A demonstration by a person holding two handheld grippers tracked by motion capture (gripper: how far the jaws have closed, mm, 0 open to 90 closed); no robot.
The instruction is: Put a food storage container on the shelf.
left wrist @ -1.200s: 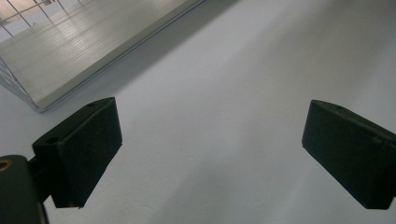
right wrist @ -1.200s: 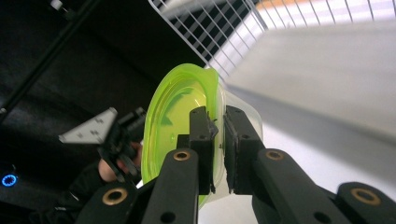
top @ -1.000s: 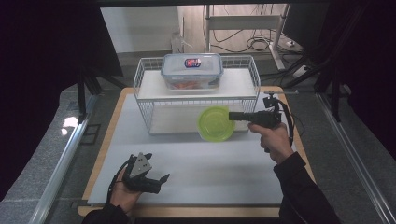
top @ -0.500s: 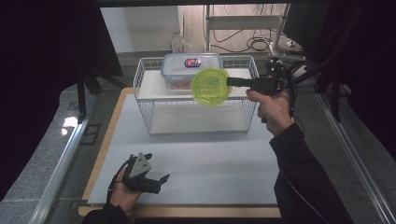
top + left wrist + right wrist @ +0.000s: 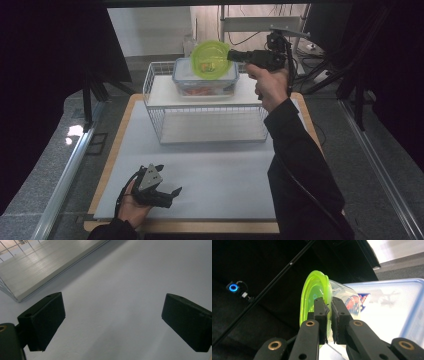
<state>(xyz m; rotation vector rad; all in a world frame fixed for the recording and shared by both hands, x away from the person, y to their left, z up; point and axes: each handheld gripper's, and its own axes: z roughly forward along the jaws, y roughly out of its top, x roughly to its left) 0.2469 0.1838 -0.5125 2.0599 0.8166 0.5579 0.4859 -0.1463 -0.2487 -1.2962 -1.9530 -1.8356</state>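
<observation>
At the lower left of the high view the left hand-held gripper (image 5: 165,192) lies idle on the tabletop (image 5: 220,175), its jaws spread wide with nothing between them. In the upper middle, the wire rack (image 5: 205,107) carries a lidded food box (image 5: 205,82) on its top shelf. The right hand-held gripper (image 5: 231,55) is clamped on the rim of a small green-lidded tub (image 5: 209,57), which hangs tipped on its side above that box.

To finish well, I would level the tub before lowering it, set it squarely on a flat spot, and only then let the jaws part.

A second ago the tub was low, in front of the rack near the tabletop; since then it has been carried up and back. The left hand has not shifted.
</observation>
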